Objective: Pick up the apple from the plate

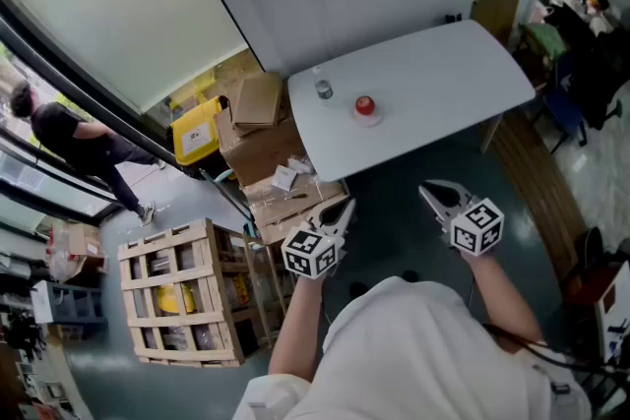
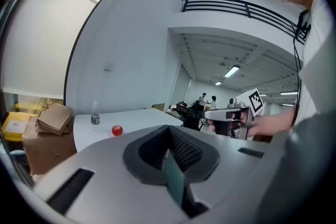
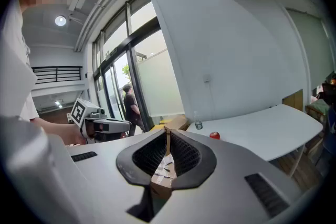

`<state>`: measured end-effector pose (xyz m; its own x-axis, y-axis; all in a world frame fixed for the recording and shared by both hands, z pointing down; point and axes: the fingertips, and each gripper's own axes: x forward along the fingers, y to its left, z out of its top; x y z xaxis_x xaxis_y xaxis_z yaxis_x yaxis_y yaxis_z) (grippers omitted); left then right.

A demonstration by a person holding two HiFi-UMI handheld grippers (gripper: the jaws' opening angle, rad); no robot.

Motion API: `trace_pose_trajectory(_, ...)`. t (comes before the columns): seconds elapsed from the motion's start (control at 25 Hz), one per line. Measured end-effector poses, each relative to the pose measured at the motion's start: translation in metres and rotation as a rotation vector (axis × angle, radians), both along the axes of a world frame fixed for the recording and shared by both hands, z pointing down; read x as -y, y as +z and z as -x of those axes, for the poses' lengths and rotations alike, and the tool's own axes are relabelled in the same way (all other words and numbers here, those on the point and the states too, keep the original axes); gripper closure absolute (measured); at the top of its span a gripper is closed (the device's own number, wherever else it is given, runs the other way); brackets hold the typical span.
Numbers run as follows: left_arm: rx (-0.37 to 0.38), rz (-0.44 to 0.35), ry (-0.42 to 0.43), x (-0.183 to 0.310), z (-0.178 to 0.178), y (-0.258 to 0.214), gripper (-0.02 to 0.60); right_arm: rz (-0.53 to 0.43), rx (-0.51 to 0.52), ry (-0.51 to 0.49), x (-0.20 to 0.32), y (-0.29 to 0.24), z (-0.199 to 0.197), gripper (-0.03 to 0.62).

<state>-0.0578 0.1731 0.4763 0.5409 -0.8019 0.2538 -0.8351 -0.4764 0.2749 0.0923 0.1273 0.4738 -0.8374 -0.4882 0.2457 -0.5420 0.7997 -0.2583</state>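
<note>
Apple (image 1: 365, 104) sits on its plate (image 1: 366, 120) on the white counter (image 1: 443, 84).
I see a water bottle (image 1: 324, 89) near it; my left tool (image 1: 346, 206) and right tool (image 1: 426, 190) hang well short of the counter, jaws pressed together, empty.

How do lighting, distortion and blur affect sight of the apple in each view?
Head view: evenly lit, edges bent by the wide lens, apple small but sharp on the white table. Left gripper view: strong fisheye, dark corners, bright frosted pane at upper left, apple tiny. Right gripper view: same fisheye, glaring glass doors, apple tiny yet distinct.
</note>
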Motion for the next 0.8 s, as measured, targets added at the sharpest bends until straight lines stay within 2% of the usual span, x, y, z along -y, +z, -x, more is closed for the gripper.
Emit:
trace_pose_trajectory(0.68,0.025,0.014,-0.052,0.010,-0.026,0.003,0.580,0.010,0.037,-0.047,0.017,-0.002,-0.023,0.545)
trace_pose_trajectory(0.8,0.009,-0.002,-0.059,0.011,-0.034,0.001,0.580,0.020,0.041,-0.054,0.020,0.000,-0.031,0.545)
